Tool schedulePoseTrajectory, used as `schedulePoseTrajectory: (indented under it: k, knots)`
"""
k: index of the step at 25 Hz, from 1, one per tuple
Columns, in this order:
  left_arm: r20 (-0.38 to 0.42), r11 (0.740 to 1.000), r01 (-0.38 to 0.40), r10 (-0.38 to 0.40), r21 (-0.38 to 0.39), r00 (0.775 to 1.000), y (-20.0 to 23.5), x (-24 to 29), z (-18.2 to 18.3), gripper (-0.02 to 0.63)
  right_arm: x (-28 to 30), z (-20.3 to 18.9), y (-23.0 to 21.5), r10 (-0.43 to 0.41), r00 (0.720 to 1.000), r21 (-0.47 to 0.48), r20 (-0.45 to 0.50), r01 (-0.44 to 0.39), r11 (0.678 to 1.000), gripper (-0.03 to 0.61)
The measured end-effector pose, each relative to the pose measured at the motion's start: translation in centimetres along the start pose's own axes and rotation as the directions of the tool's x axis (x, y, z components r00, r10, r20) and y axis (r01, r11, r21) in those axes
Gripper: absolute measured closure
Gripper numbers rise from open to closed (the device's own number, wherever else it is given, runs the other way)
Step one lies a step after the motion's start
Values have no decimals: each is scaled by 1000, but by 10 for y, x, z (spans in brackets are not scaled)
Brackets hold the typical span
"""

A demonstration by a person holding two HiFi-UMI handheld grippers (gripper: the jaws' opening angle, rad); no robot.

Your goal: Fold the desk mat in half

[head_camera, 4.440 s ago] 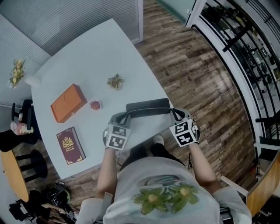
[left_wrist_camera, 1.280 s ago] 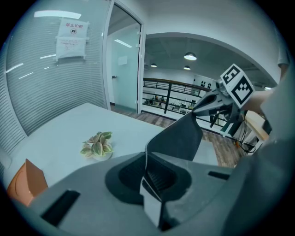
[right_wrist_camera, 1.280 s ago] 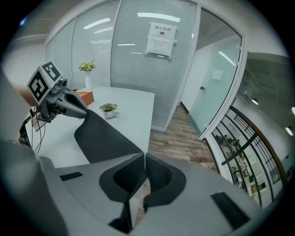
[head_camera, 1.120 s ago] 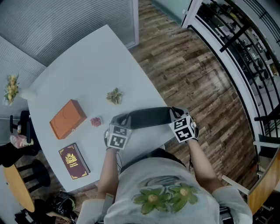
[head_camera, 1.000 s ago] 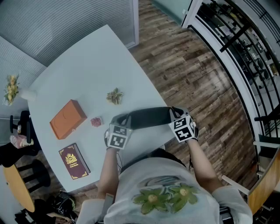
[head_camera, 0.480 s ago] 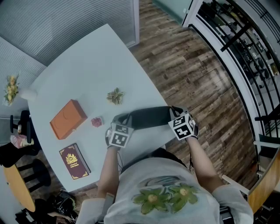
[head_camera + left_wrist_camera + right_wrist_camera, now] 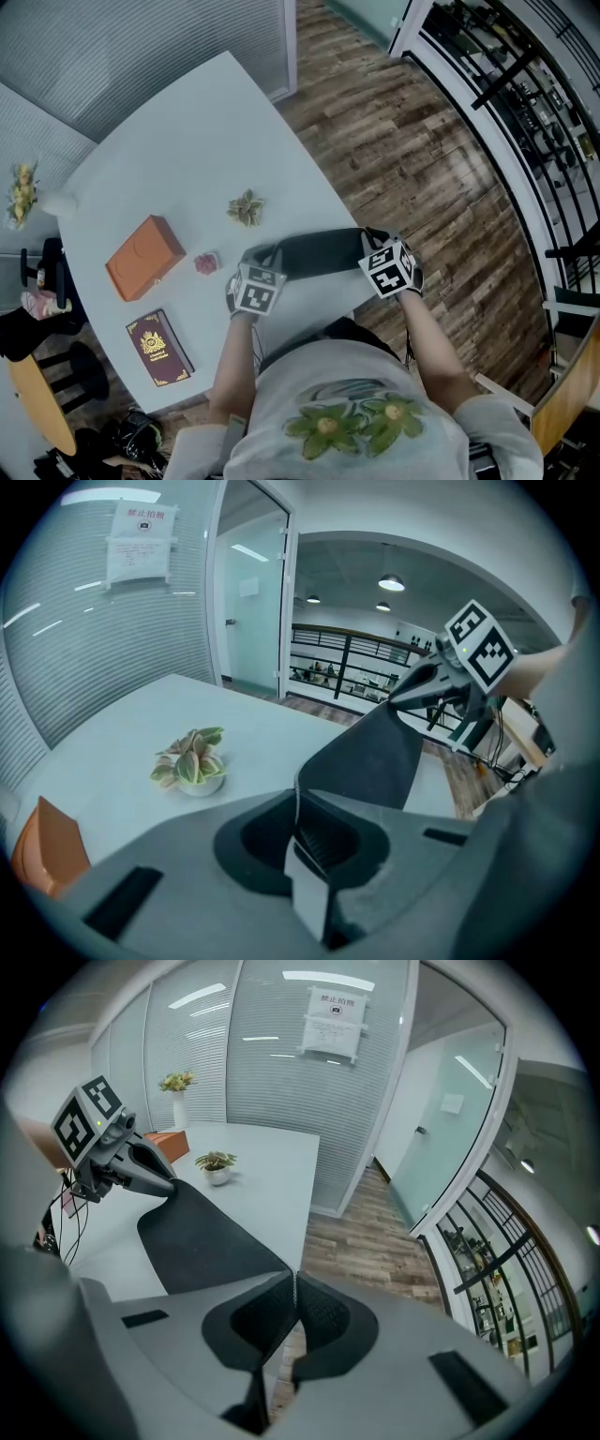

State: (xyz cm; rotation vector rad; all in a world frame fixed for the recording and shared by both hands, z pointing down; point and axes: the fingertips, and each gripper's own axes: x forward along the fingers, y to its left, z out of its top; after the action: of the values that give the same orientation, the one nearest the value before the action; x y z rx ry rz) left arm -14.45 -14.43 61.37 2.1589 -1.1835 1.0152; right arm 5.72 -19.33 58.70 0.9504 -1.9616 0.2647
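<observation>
Together, left claw (image 7: pixel 266 255) and right claw (image 7: pixel 371 238) pinch desk mat (image 7: pixel 319 251) over white table (image 7: pixel 187 141) beside wooden floor (image 7: pixel 403 141).

Place: you're in an office, at a white meeting table (image 7: pixel 187 122).
Walls: glass partitions (image 7: pixel 234 1063) with slatted blinds surround you; a printed notice (image 7: pixel 333 1009) hangs on one.
Door: a tall glass door (image 7: pixel 248 602) stands past your table.
Floor: wood planks (image 7: pixel 412 159) run beside you.
Beyond: a black railing (image 7: pixel 347 663) and round ceiling lamps (image 7: pixel 391 583) show further off.
</observation>
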Motion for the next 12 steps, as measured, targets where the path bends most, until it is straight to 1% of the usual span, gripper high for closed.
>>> schedulePoseTrajectory:
  k: [12]
  knots:
    - [-27, 1000, 10, -10, -8, 1000, 3, 11, -6, 594, 18, -6, 0, 14, 999, -5, -33, -14, 1000, 549]
